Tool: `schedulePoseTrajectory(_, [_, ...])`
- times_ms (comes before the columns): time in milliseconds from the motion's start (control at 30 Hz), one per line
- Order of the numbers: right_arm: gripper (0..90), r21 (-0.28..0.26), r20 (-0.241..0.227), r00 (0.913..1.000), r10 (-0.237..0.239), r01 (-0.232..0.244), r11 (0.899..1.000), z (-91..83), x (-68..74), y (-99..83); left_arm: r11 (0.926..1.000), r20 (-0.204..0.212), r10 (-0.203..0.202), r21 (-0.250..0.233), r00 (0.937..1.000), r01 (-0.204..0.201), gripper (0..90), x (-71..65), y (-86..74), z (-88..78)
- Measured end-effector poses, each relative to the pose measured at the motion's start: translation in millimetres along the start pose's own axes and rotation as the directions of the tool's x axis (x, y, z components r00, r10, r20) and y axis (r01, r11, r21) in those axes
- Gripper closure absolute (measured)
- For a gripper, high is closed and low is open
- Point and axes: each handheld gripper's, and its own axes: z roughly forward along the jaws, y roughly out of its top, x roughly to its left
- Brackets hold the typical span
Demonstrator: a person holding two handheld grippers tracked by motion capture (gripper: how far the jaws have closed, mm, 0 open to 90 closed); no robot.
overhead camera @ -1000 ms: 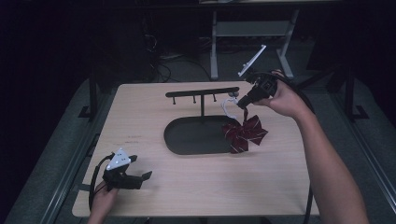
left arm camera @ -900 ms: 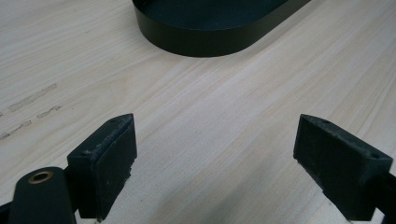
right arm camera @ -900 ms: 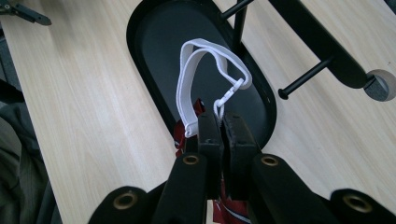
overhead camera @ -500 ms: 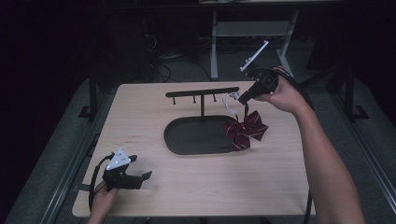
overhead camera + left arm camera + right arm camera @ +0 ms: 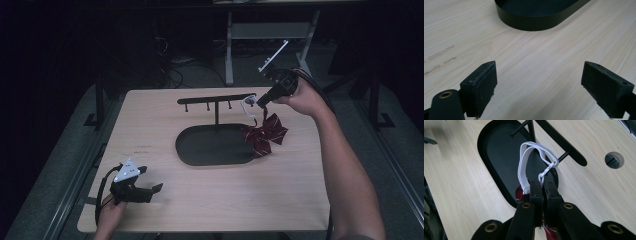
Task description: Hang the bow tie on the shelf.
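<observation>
Bow [image 5: 264, 134] hangs from my right gripper [image 5: 261, 101] by its strap [image 5: 247, 103], over the tray's [image 5: 200, 150] right end, just beside the rack [image 5: 216, 100]. My left gripper [image 5: 539, 85] rests with jaws wide above bare table [image 5: 544, 57]. Right jaws pinch the strap [image 5: 529, 167] shut, its loop just short of a peg [image 5: 564, 156].

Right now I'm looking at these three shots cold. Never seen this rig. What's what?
No robot here: a person holds a hand-held gripper in each hand at a wooden table.

The high view looks down from above the person's side. The other two pictures come from cameras riding on each gripper, looking along its two black jaws.

On the table stands a black hanger stand: an oval tray base, a post, and a bar with pegs.

The right hand-held gripper, jaws shut, pinches the white elastic loop of a dark red striped bow, near the bar's right end.

The left hand-held gripper rests open at the table's near left, holding nothing.
</observation>
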Motion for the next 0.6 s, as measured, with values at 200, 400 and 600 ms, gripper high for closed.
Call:
schedulePoseTrajectory(200, [87.0,0.012,0.010,0.9998,0.016,-0.016,1.000,3.2,-5.4,1.2,1.0000,0.000,0.004,0.000,1.0000,-0.004,13.0,0.3,0.2,-0.3])
schedulePoseTrajectory(400, [87.0,0.024,0.020,0.9992,0.036,-0.036,0.999,5.6,-10.2,0.4,0.9999,-0.001,0.012,0.001,0.9999,-0.012,13.1,0.7,0.5,-0.6])
schedulePoseTrajectory(600, [86.9,0.020,0.030,0.9982,0.052,-0.052,0.998,7.2,-14.4,-1.6,0.9998,0.000,0.019,0.007,0.9998,-0.019,13.1,-0.5,0.9,0.3])
